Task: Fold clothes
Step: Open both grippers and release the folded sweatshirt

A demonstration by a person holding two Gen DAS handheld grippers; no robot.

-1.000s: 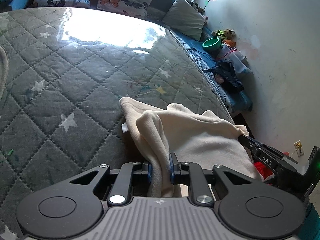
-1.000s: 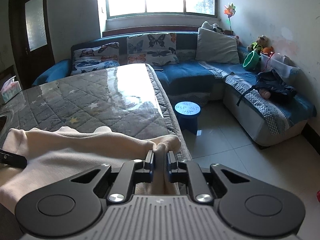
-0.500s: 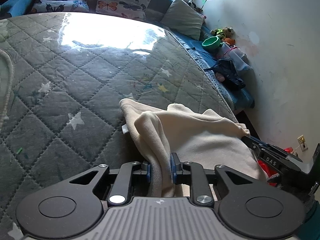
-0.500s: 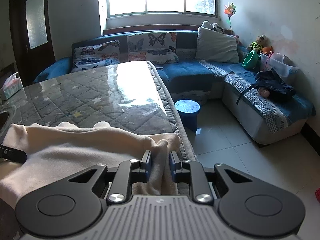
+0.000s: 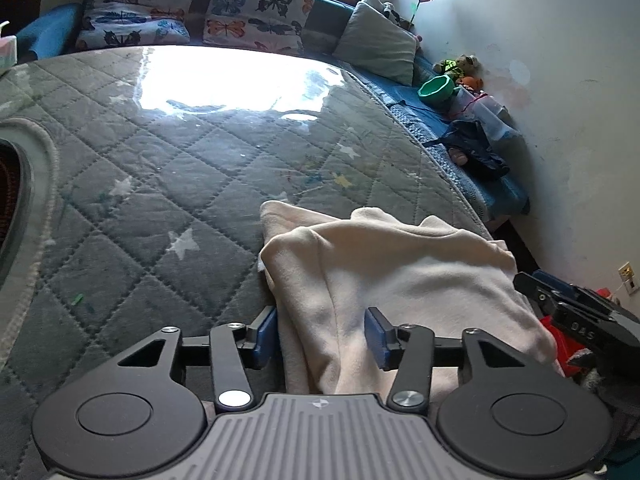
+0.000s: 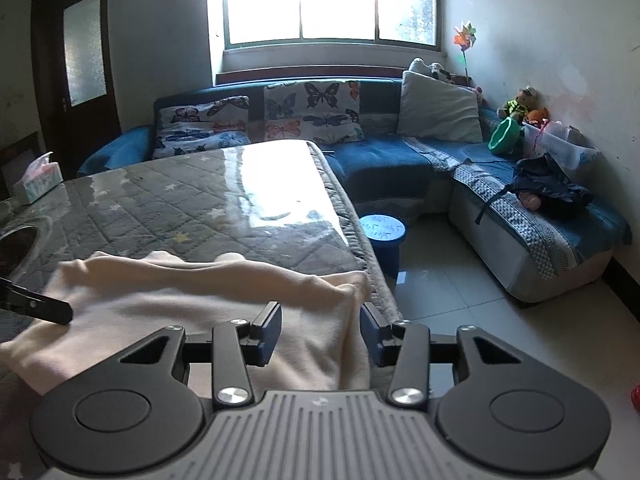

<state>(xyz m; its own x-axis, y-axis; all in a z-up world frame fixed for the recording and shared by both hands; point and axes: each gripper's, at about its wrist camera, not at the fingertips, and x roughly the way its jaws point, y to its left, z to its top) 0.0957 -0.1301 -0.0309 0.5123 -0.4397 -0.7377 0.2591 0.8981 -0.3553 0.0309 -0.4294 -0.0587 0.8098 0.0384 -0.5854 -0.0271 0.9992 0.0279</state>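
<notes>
A cream fleece garment [image 5: 392, 264] lies folded near the front right corner of the quilted grey table cover [image 5: 160, 168]. My left gripper [image 5: 320, 334] stands open over the garment's left end, with cloth lying loose between its blue pads [image 5: 264, 332]. My right gripper [image 6: 320, 330] is open too, at the garment's [image 6: 200, 300] right end by the table edge. The right gripper's black body [image 5: 580, 320] shows at the right of the left wrist view. A tip of the left gripper [image 6: 36, 304] shows at the left of the right wrist view.
A blue corner sofa [image 6: 400, 160] with butterfly cushions [image 6: 312, 112] runs behind and to the right of the table. A blue stool [image 6: 382, 232] stands on the tiled floor beside the table edge. A tissue box [image 6: 38, 178] sits far left. Another garment's rim [image 5: 36, 184] lies at the left.
Both grippers were shut on the cream garment and have opened, letting it go. The garment now lies flatter on the table cover.
</notes>
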